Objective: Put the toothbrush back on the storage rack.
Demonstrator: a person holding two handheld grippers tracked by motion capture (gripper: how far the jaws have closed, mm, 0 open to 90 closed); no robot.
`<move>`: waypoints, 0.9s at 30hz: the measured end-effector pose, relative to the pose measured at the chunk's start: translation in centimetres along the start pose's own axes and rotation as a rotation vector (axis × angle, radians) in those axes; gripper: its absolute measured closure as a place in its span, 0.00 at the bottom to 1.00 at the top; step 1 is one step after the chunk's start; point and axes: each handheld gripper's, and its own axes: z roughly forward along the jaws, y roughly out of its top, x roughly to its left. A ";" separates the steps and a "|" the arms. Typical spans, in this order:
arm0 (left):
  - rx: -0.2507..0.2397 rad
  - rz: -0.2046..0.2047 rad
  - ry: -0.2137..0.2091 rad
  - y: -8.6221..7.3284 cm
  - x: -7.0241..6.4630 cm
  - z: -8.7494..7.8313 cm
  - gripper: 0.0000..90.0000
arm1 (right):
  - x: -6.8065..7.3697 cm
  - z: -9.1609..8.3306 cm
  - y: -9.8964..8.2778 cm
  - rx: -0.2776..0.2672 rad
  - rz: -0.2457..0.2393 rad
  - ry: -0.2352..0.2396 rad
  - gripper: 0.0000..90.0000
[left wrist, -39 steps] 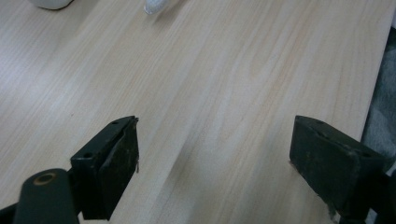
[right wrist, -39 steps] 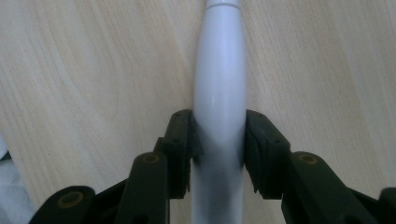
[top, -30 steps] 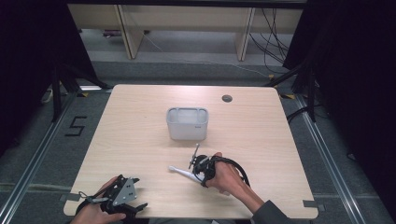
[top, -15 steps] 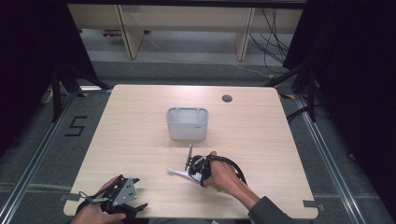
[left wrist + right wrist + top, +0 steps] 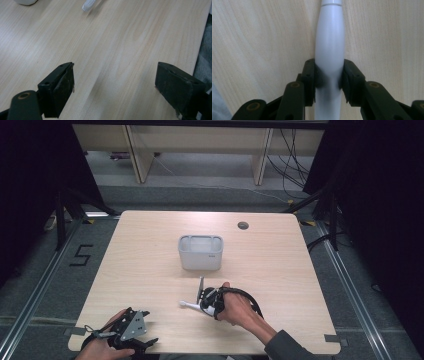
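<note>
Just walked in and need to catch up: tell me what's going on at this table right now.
A person works at a wooden table with a gripper in each hand. The right gripper is shut on a white handle-like object, possibly a toothbrush, low over the table's near middle, its tip pointing toward the person's left. The left gripper sits open with nothing between its jaws at the near left corner. A grey rectangular container stands at the table's centre, beyond the right gripper; whether the object is headed there is unclear.

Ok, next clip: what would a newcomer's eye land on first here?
Probably the right gripper, its fingers clamped on a smooth white handle low over the table's near middle. Behind it stands a grey bin at table centre, while the left gripper waits wide open at the near-left edge.
</note>
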 end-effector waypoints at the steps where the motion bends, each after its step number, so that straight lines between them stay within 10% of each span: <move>1: 0.004 -0.004 -0.034 0.0 0.0 -0.1 0.17 | -0.1 0.0 -0.1 -0.002 -0.007 -0.007 0.74; 14: 0.002 0.002 0.020 0.0 0.0 0.0 0.17 | 0.1 -1.5 -1.6 -0.044 0.110 -0.039 0.74; 27: 0.000 -0.003 0.003 0.0 0.0 0.0 0.17 | -0.9 -4.5 -4.8 -0.330 0.167 -0.049 0.74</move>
